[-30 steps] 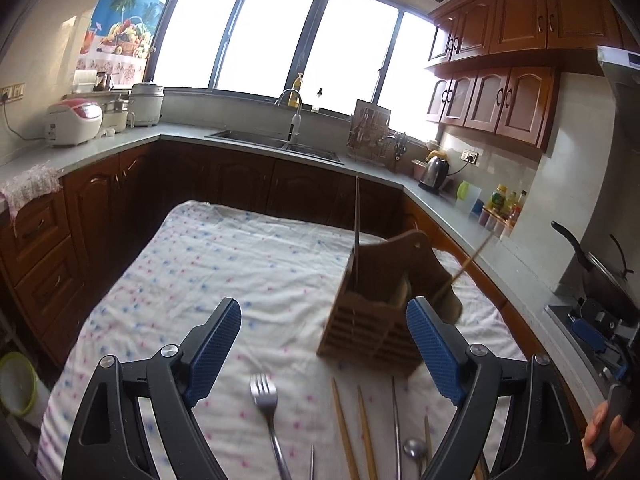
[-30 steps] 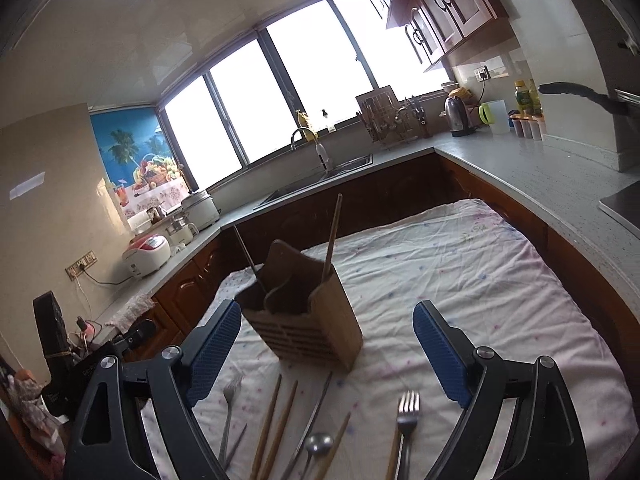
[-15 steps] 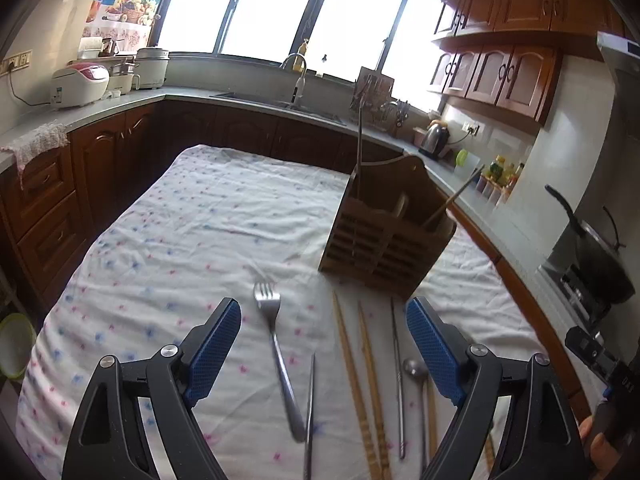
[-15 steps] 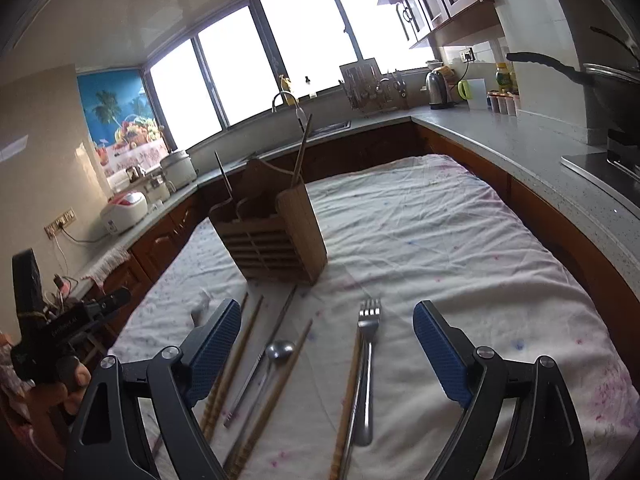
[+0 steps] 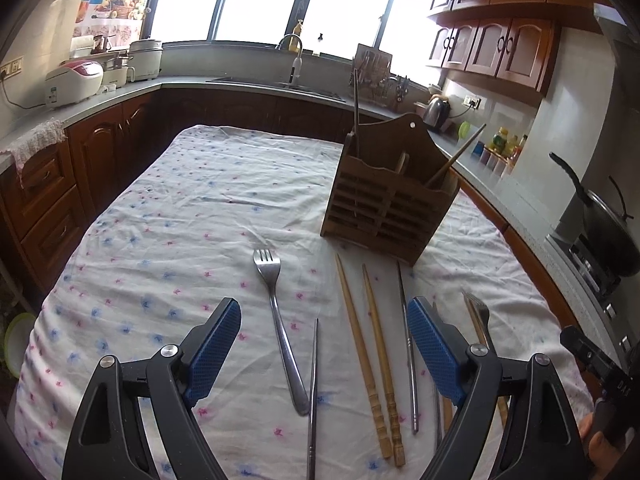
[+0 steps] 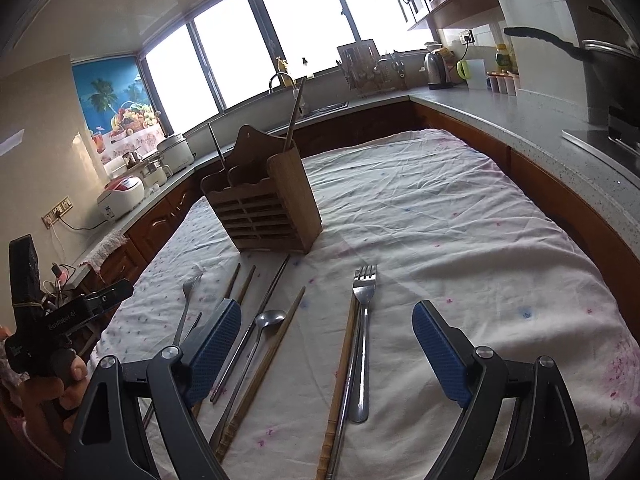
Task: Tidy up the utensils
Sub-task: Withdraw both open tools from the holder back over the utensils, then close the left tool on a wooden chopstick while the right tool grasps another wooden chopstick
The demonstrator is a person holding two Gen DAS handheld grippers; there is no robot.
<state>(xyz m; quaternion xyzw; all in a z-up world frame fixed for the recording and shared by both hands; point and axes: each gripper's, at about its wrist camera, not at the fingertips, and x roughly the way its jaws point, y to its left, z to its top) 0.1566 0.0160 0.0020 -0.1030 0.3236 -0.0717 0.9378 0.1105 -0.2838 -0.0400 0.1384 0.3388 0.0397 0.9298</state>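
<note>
Both grippers spread, holding nothing: left point(image 5: 324, 346), right point(image 6: 326, 346). Forks point(image 5: 276, 320) point(image 6: 362, 336), chopsticks point(image 5: 366, 356), spoon point(image 6: 266, 322) flat along table's point(image 5: 180, 208) near edge (holder point(image 5: 386, 200) mid-table, upright).

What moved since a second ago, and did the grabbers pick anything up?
Both grippers, left and right, tipped downward toward the cutlery lying on the tablecloth, so more of it shows. Nothing was grasped; both stayed open and empty. The wooden utensil holder and forks stayed put.
</note>
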